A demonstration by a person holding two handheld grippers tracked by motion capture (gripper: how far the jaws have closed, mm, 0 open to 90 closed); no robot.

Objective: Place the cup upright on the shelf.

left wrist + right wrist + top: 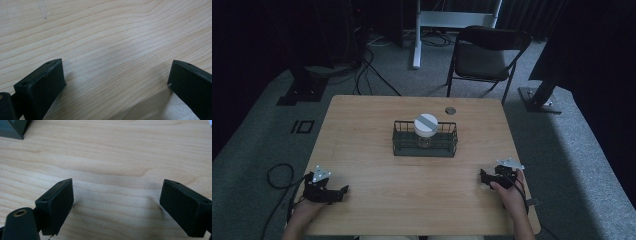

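While both claws rest on the table (pixel 362 150) near the person's edge, the jar (pixel 426 130) stands in the wire basket (pixel 399 140) mid-table, well apart from them. Left gripper (pixel 343 191) and right gripper (pixel 482 178) gape wide, holding nothing.

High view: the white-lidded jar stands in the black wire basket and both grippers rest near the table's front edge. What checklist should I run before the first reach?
1. Left gripper jaws apart, nothing between them: ok.
2. Right gripper jaws apart, nothing between them: ok.
3. Clear jar with round white lid upright inside the black wire basket: ok.
4. Bare light wooden table between both grippers and the basket, no obstacle: ok.
5. Whether the lid is screwed tight: cannot tell.
6. What the jar holds: cannot tell.
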